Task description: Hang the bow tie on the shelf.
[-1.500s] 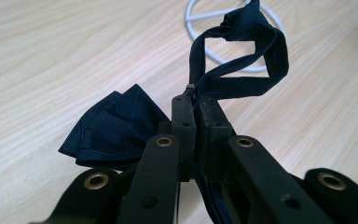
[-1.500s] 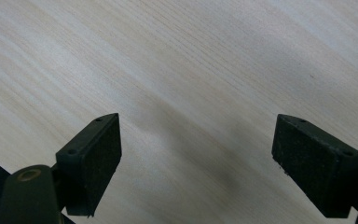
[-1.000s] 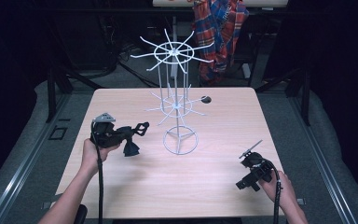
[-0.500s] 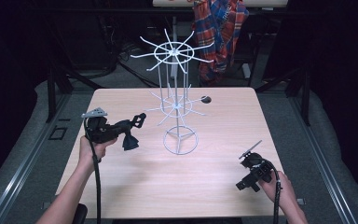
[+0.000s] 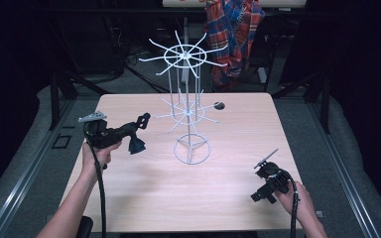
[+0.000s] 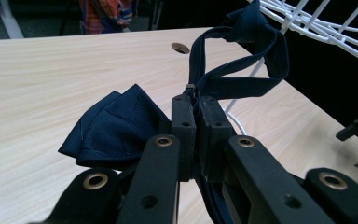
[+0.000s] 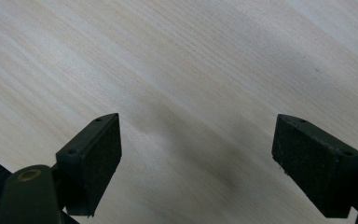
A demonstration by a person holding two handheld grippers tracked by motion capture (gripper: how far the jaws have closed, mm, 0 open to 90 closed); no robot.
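Above the left half of the table [image 5: 188, 198], the left gripper [image 5: 141, 120] is held clear of the wood, its jaws pressed together on the strap of a dark navy bow tie [image 5: 136, 145]. From the high view the gripper's body lies nearly level, with its jaws pointing toward the white wire rack [image 5: 186, 111] at the middle of the table, and the bow hangs below the jaw tips, well apart from the rack's ring base. From the left gripper view the bow tie [image 6: 116, 128] spreads its pleated wing to the left of the jaws, its long axis running roughly crosswise to them, while the strap loops up and forward past the jaw tips toward the rack's wire arms [image 6: 307, 21] at the upper right. The strap's loop stands on edge, narrow and tall, and its far end lies close to the wire arms; whether it touches them I cannot tell.

Near the table's right front corner, the right gripper [image 5: 260, 196] rests low in the person's hand, well apart from the rack and the bow tie. Its own view looks down on bare wood, and its two jaws stand wide apart with nothing between them. A small round hole [image 5: 219, 105] sits in the table behind the rack.
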